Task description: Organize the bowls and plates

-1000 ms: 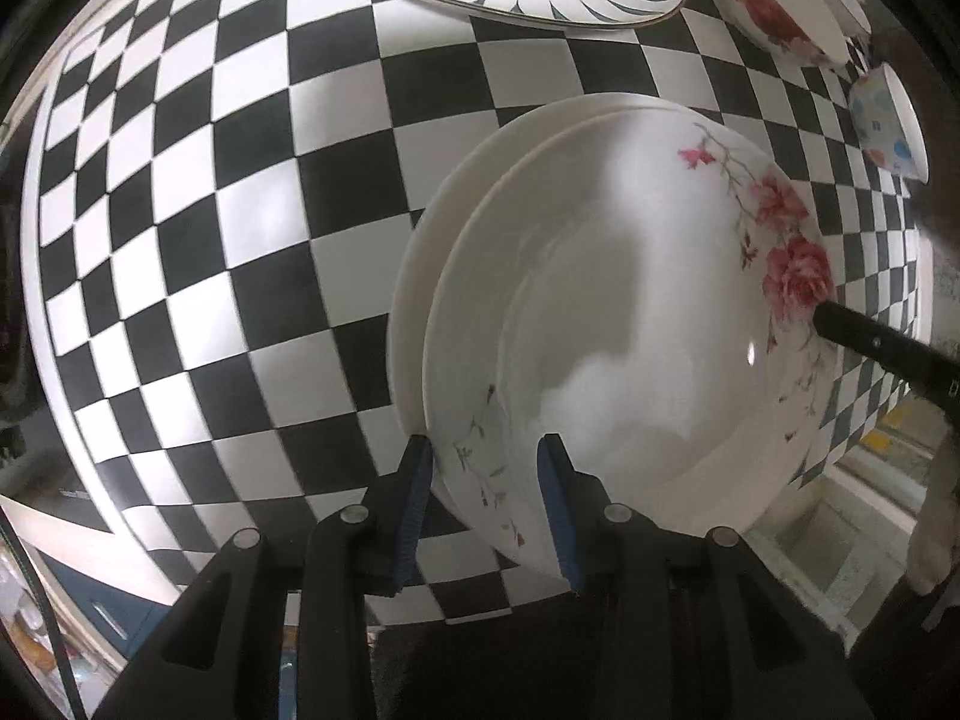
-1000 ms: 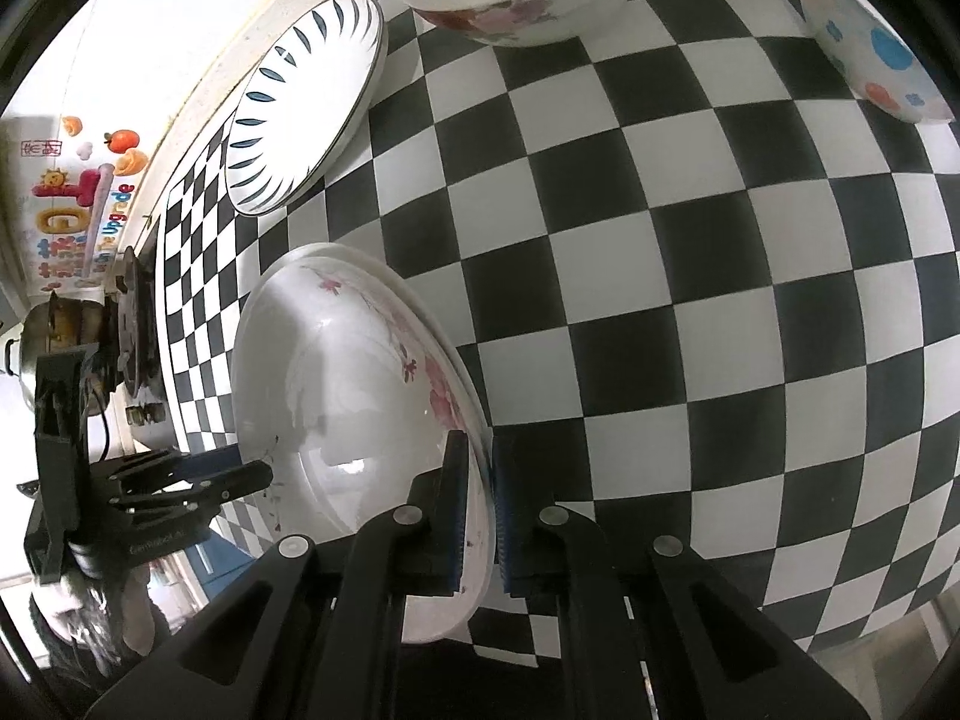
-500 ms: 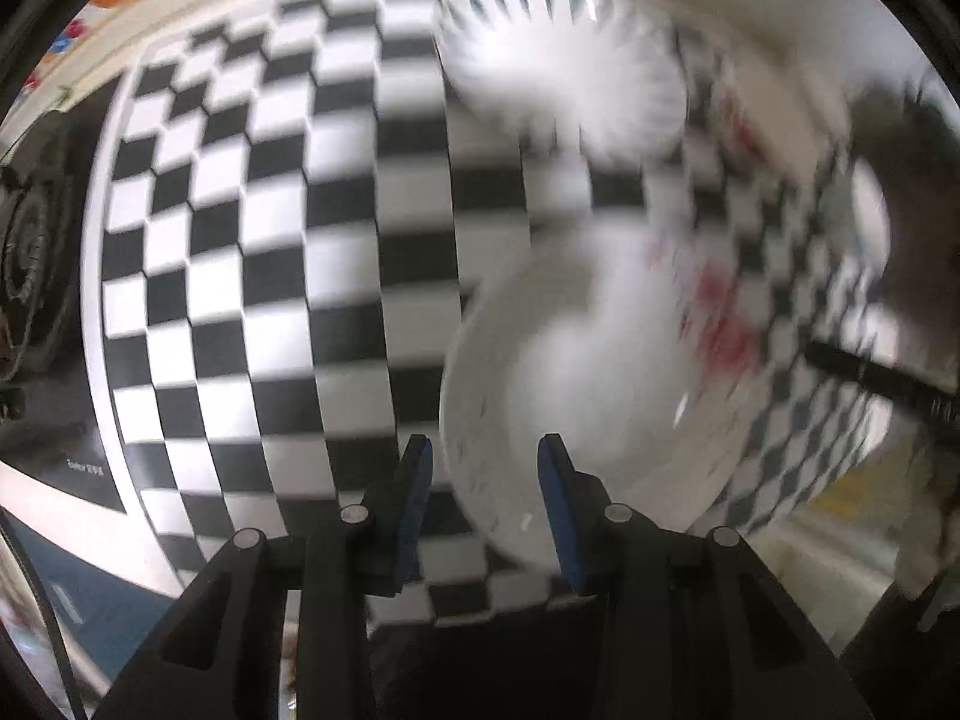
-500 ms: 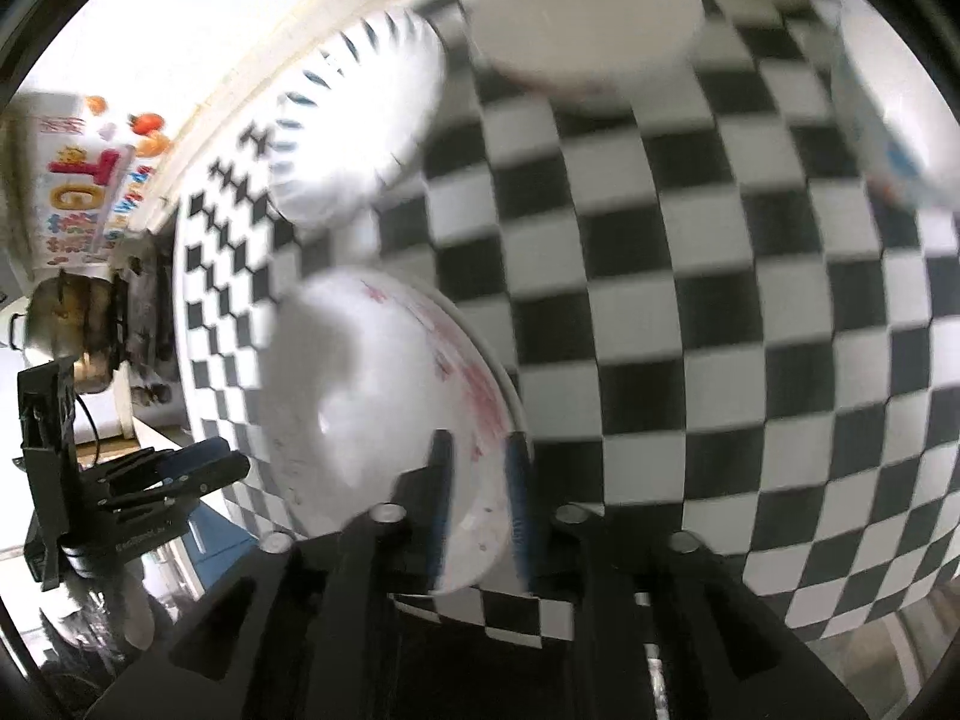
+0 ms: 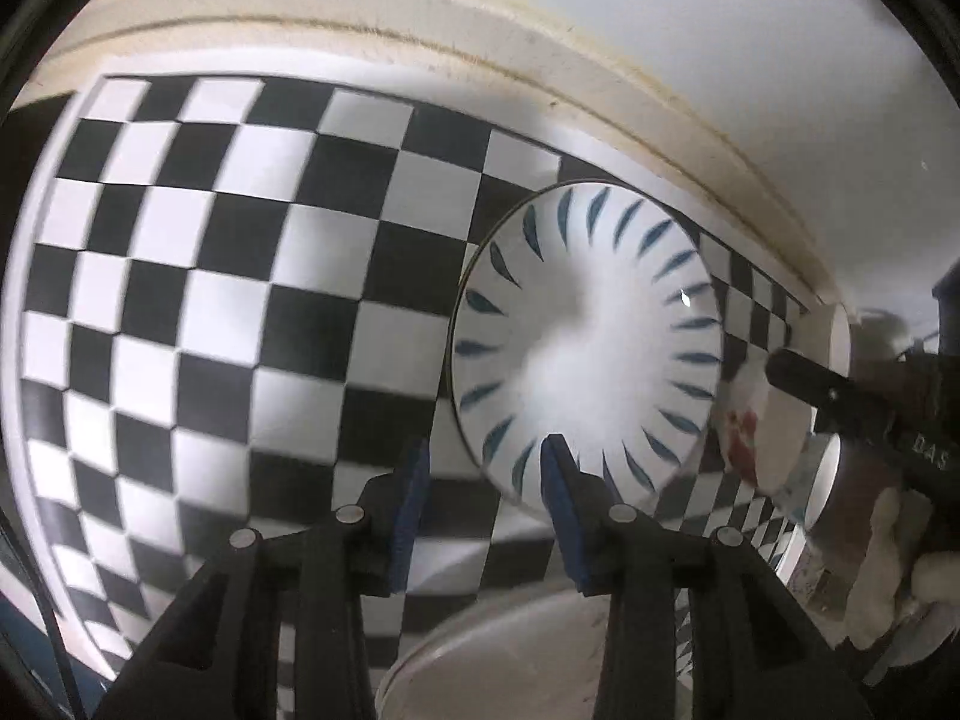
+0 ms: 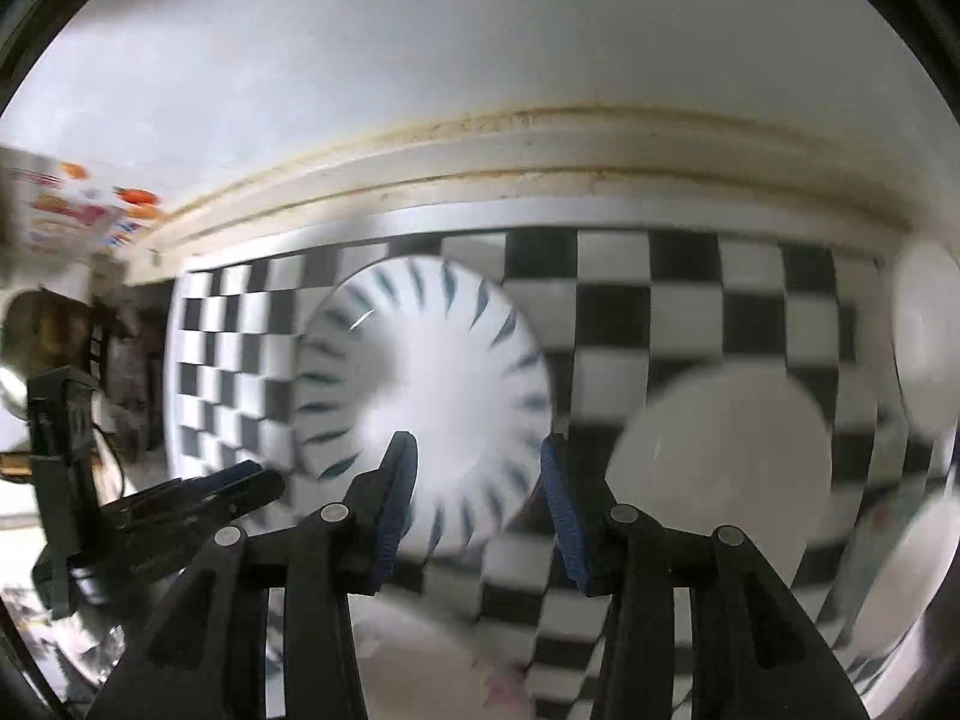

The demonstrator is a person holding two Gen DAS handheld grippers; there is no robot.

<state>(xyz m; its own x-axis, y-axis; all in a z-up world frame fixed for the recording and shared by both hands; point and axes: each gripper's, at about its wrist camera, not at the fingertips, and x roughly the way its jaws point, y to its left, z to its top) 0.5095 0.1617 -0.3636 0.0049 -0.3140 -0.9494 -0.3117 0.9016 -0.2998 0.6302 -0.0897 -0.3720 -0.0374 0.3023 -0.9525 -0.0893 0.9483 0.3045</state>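
left gripper [image 5: 483,474]: jaws apart, empty | right gripper [image 6: 477,477]: jaws opening, nothing between | striped plate [image 5: 585,348]: flat on checked worktop [image 5: 240,300], 1 o'clock of left jaws | floral plates [image 5: 510,660]: 6 o'clock, under left gripper | bowl [image 6: 720,462]: 3 o'clock of striped plate

Black-and-white checkered tablecloth [image 5: 228,324] against a cream ledge [image 5: 600,96] below a white wall [image 6: 480,48].
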